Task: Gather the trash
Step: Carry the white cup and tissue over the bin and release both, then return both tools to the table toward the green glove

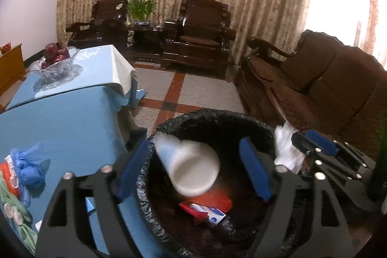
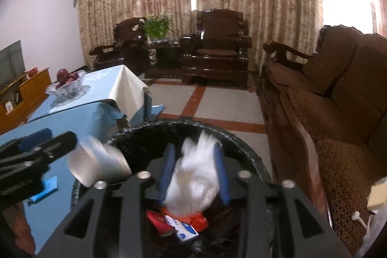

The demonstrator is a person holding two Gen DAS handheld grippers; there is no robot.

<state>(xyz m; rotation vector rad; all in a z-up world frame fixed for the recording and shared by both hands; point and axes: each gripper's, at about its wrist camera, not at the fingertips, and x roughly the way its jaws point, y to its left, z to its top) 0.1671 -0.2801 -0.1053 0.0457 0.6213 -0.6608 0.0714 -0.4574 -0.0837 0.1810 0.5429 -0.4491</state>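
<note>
The trash bin (image 1: 212, 117), lined with a black bag, holds a red wrapper (image 2: 158, 221) and a small white-blue box (image 2: 185, 230). Above it a white paper cup (image 1: 193, 168) lies loose between the left gripper's (image 1: 193, 173) spread fingers, while the right gripper (image 2: 194, 173) is clamped on crumpled white tissue (image 2: 193, 183).

2 hand-held grippers (image 1: 193, 161) (image 2: 194, 168), 1 bin (image 1: 212, 116), 1 cup (image 1: 191, 168), 1 white wad (image 2: 193, 183), 1 fruit bowl (image 1: 55, 64), 2 armchairs (image 1: 198, 33) (image 1: 101, 23), 1 sofa (image 1: 326, 79), 1 plant (image 1: 141, 7).
</note>
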